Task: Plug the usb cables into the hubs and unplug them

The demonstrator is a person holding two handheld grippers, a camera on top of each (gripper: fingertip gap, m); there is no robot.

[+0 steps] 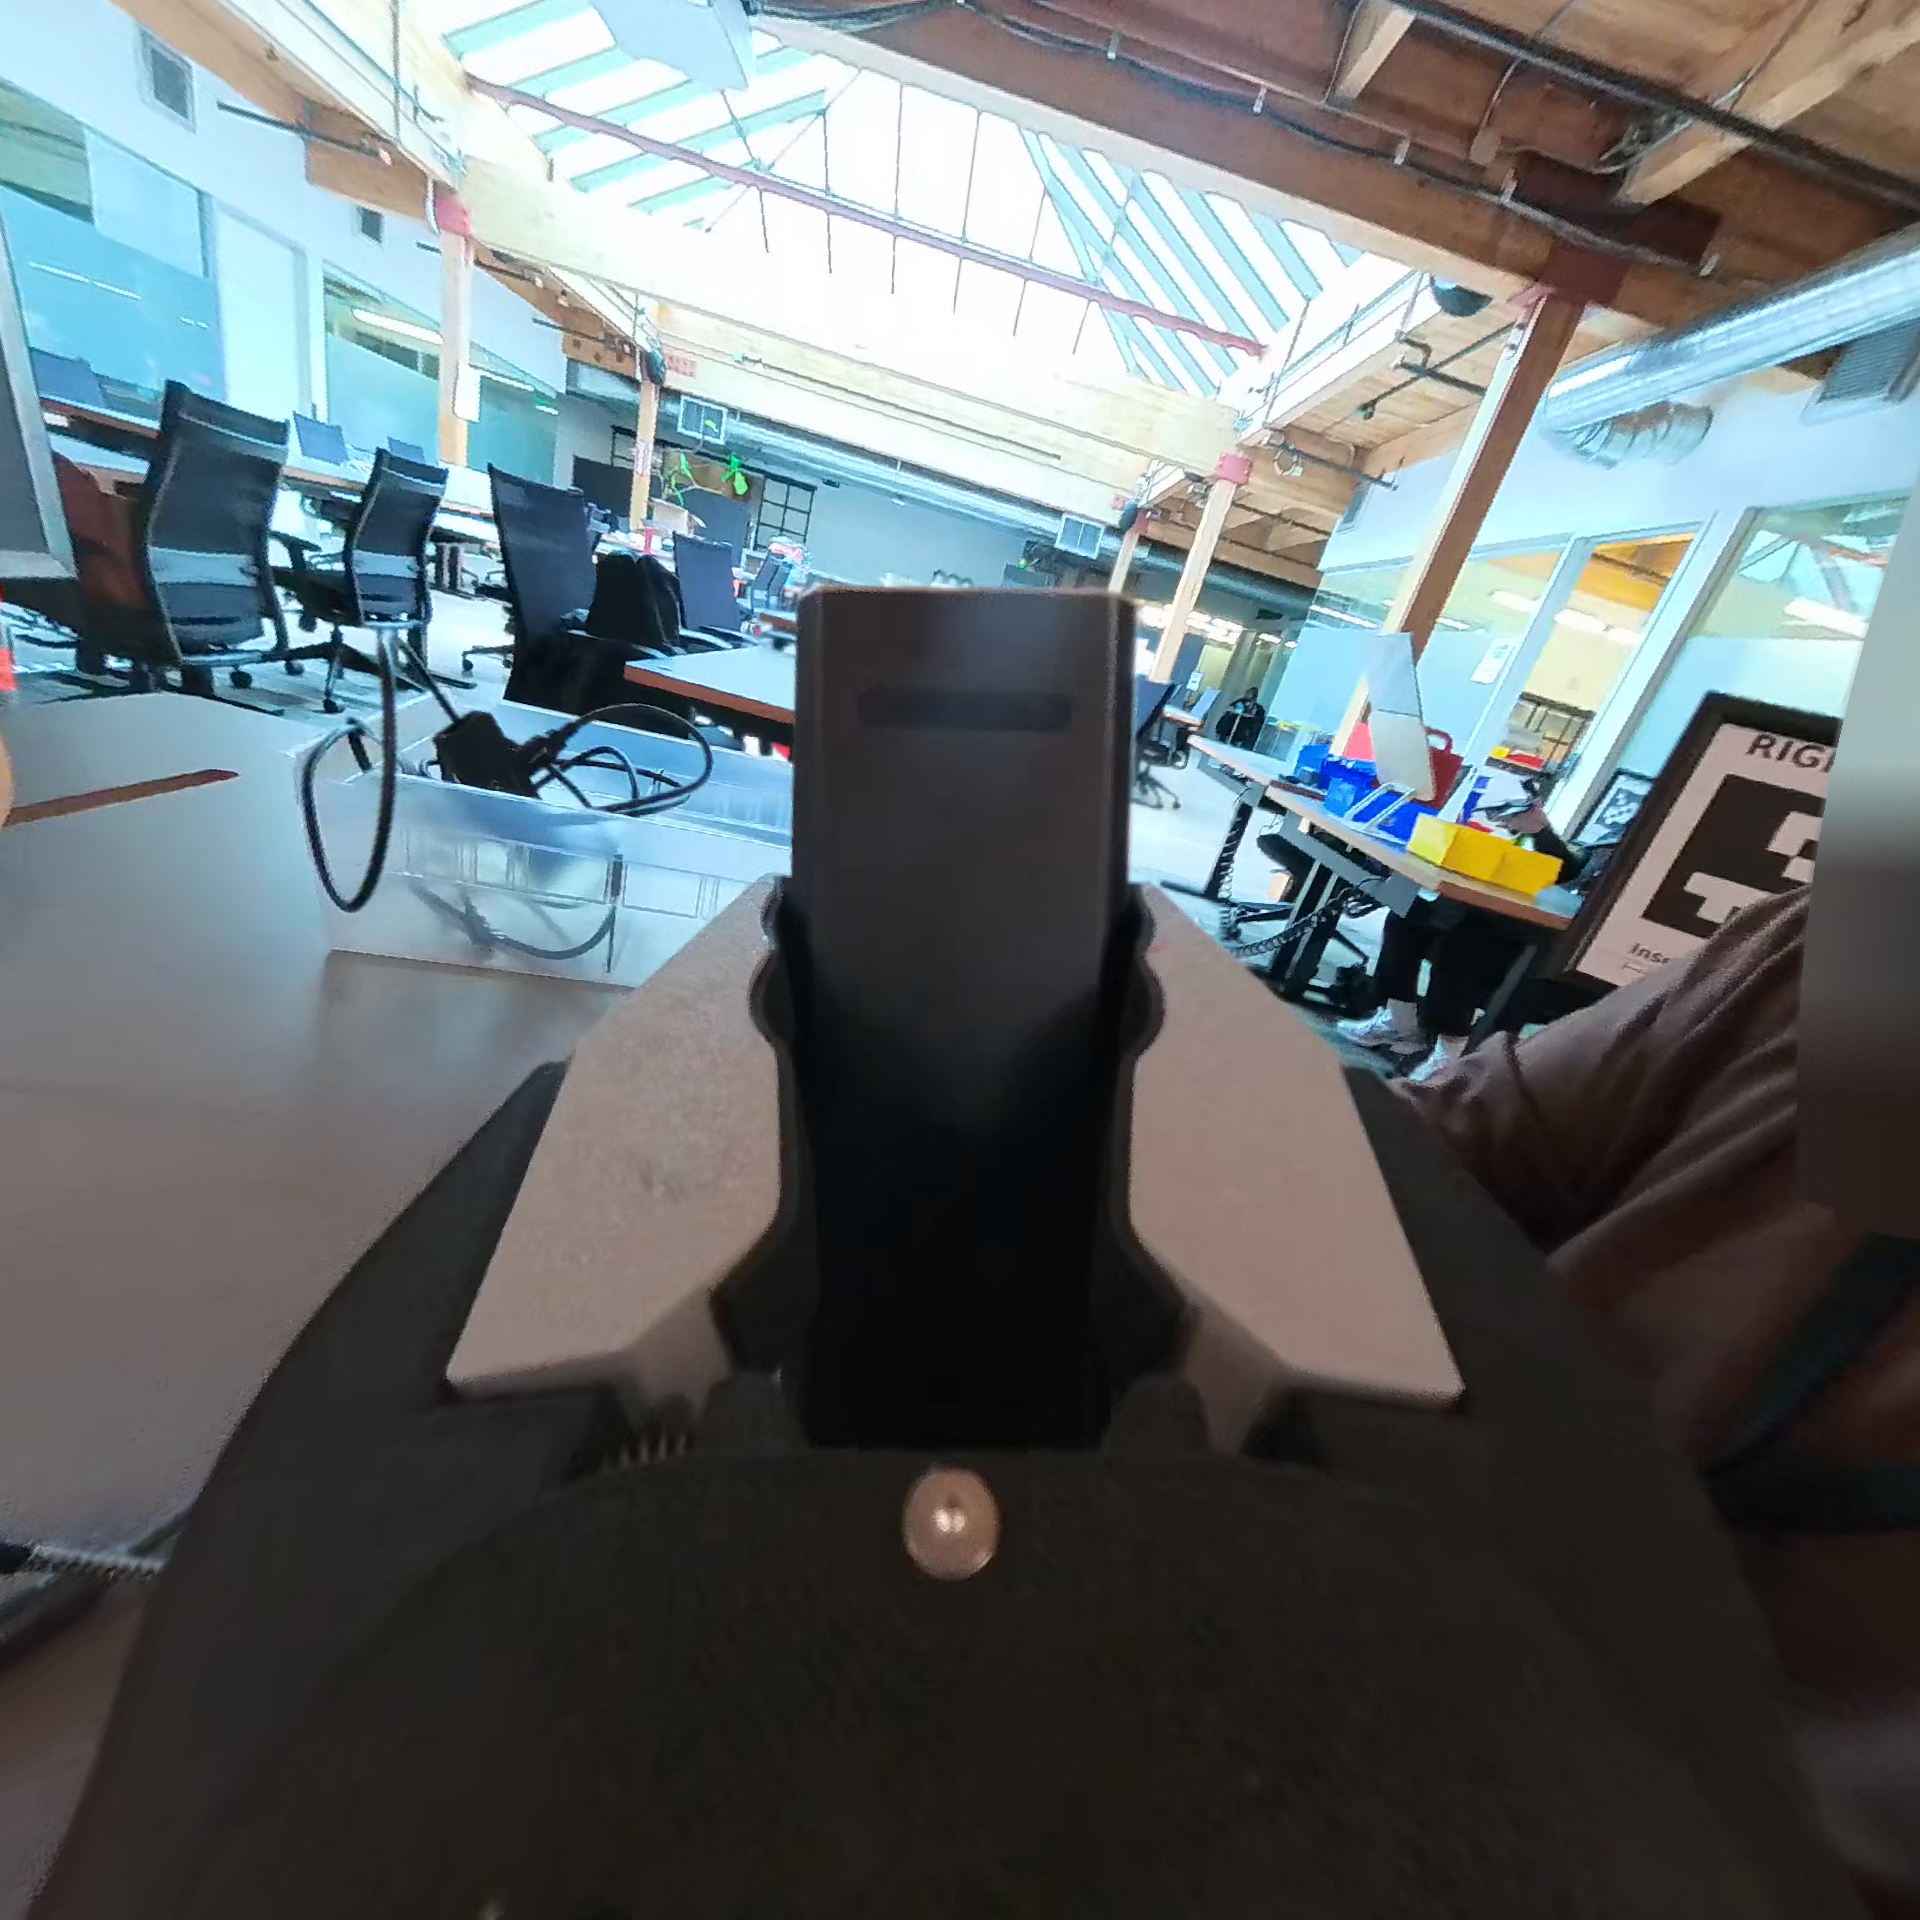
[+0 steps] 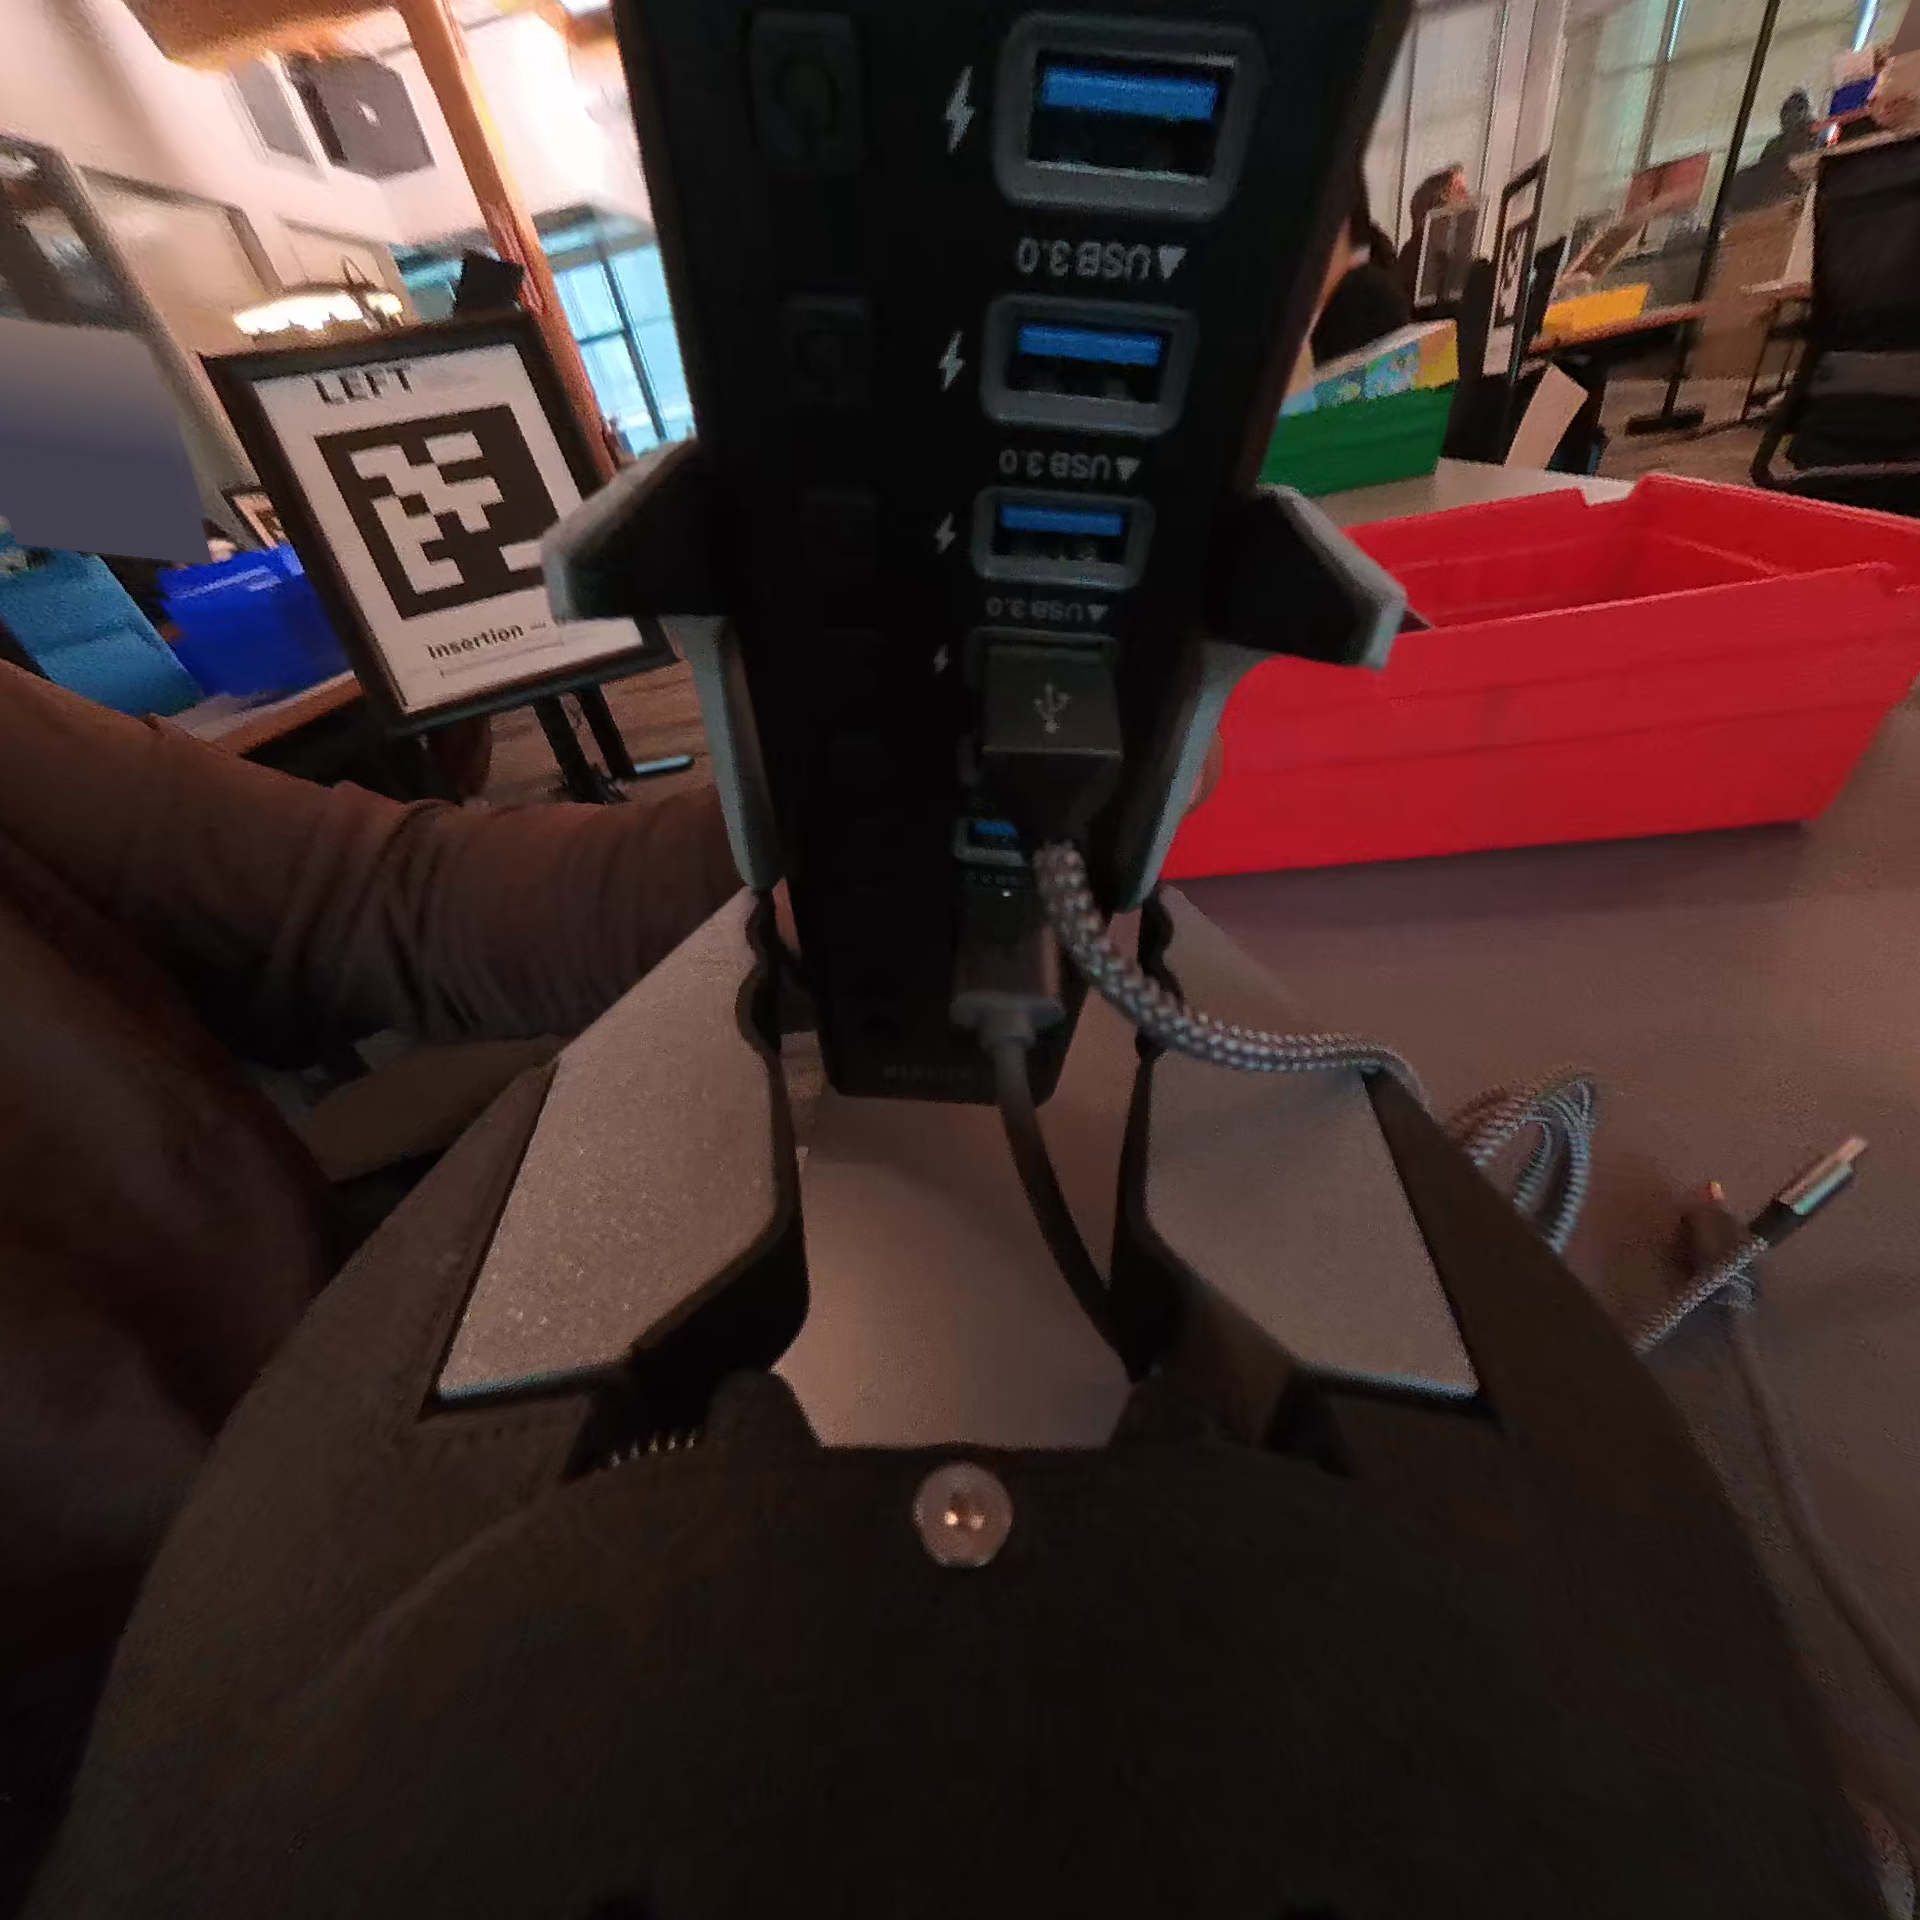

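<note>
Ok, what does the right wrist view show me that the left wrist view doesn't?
Right wrist view only: the hub's port side, with three free blue ports and two plugs in, a braided cable and a red bin. Left wrist view only: the hub's plain back and a clear tray of black cables. Both: the hub clamped in the left hand-held gripper, and the grey table.

One black rectangular USB hub (image 2: 997,468) fills the upper middle of the right wrist view. It shows three empty blue-tongued ports (image 2: 1127,114) and two plugged cables: one grey braided cable (image 2: 1153,997) and one smooth black cable (image 2: 1039,1174). One loose metal plug (image 2: 1813,1184) lies at right. One red plastic bin (image 2: 1558,665) sits upper right.
</note>
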